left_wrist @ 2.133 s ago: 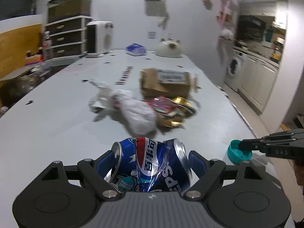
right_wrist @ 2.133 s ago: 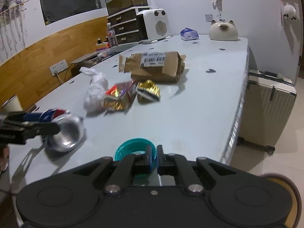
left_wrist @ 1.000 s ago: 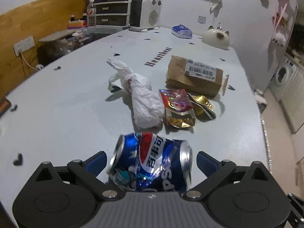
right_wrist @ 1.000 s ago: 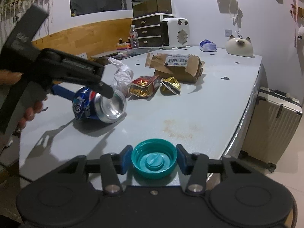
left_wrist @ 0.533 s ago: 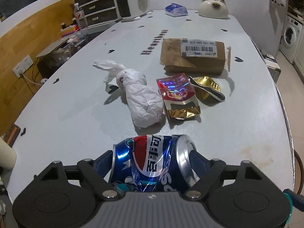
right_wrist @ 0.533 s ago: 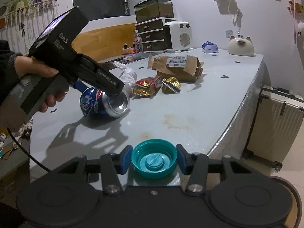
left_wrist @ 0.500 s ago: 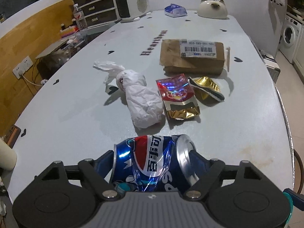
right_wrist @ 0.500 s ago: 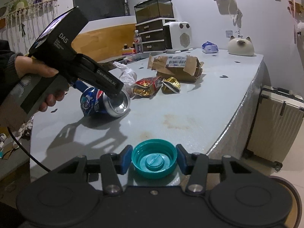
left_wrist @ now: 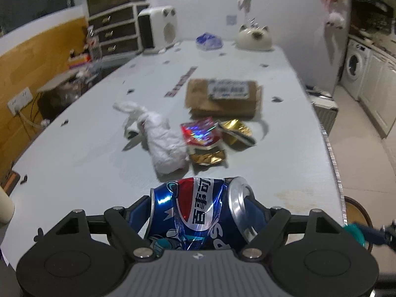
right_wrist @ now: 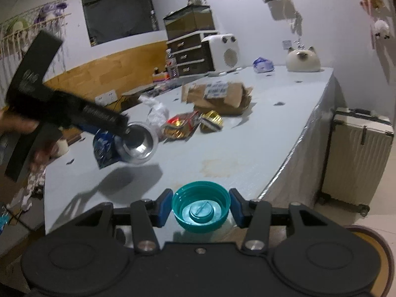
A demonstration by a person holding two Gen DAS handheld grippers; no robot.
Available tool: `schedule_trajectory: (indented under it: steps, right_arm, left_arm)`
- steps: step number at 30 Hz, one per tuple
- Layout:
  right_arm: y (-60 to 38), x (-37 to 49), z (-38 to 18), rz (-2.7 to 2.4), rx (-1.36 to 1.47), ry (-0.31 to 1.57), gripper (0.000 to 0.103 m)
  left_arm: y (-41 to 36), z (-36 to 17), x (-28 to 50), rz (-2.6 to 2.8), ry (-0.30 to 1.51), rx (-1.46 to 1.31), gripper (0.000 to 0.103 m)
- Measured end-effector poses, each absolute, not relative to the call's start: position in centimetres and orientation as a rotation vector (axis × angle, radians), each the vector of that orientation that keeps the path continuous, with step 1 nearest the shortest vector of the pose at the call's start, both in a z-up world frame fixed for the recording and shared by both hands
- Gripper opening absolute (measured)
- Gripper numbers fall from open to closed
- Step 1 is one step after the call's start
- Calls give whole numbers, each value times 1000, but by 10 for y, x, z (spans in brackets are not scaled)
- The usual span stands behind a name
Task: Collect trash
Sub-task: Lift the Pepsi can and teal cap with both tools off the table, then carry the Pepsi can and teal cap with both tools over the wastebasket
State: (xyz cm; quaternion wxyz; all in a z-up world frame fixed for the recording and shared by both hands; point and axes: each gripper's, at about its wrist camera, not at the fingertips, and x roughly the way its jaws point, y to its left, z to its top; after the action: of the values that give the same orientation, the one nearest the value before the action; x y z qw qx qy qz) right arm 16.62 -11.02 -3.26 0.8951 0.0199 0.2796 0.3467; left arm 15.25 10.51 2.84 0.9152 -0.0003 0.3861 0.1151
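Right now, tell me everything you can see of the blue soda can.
The blue soda can is aluminium, blue with a red and white band and white lettering, its wall dented and creased. It lies sideways across the left gripper, one finger on its base, the other on its silver top, whose opening shows. The jaws are closing on it. In the right wrist view the can hangs above the table, casting a shadow below, clear of the other litter.

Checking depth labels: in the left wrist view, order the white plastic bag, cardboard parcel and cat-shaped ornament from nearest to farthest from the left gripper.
1. White plastic bag, just ahead, slightly left.
2. Cardboard parcel, mid-table, right of centre.
3. Cat-shaped ornament, at the table's far end.
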Motion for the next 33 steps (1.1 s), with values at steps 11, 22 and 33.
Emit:
schedule_trajectory:
  steps: [11, 22, 33]
  right_arm:
    - [-163, 168, 7, 555, 60, 487, 50]
    - [-226, 167, 21, 368, 53, 480, 50]
    - [-295, 168, -5, 179, 67, 564, 50]
  left_arm:
    - [52, 40, 134, 87, 659, 34, 81]
    - [-15, 33, 154, -89, 598, 9, 80]
    - [-93, -6, 190, -263, 681, 4, 79]
